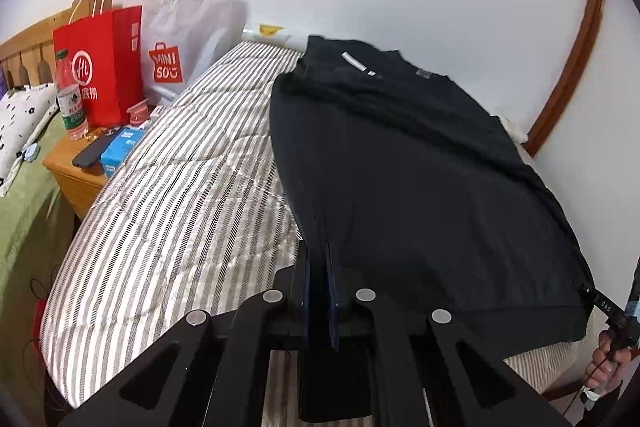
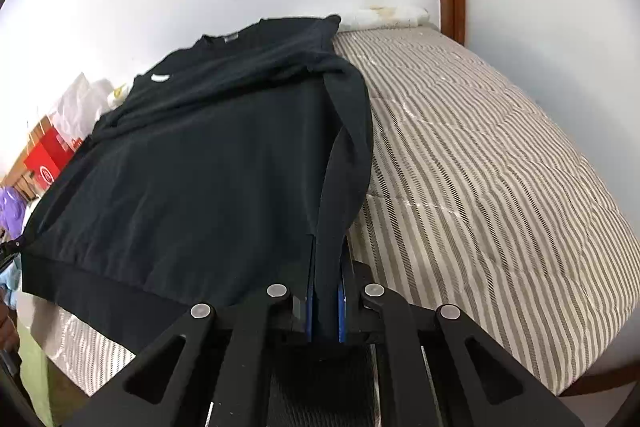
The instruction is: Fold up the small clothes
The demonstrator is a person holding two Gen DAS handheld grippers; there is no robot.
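Note:
A black sweatshirt (image 1: 420, 163) lies spread on the striped bed, collar toward the far wall; it also shows in the right wrist view (image 2: 208, 163). My left gripper (image 1: 320, 251) is shut on the sweatshirt's left bottom hem corner. My right gripper (image 2: 326, 259) is shut on its right bottom hem corner, where a sleeve (image 2: 352, 131) lies folded along the side. The hem is lifted slightly off the bed and stretched between the two grippers. The right gripper's tip (image 1: 608, 307) shows at the right edge of the left wrist view.
The grey-and-white striped quilt (image 1: 168, 187) covers the bed (image 2: 480, 155). A wooden nightstand (image 1: 76, 183) at left holds a red bag (image 1: 100, 63), a white Miniso bag (image 1: 180, 39), a water bottle (image 1: 70, 95) and a phone (image 1: 90, 153). White wall behind.

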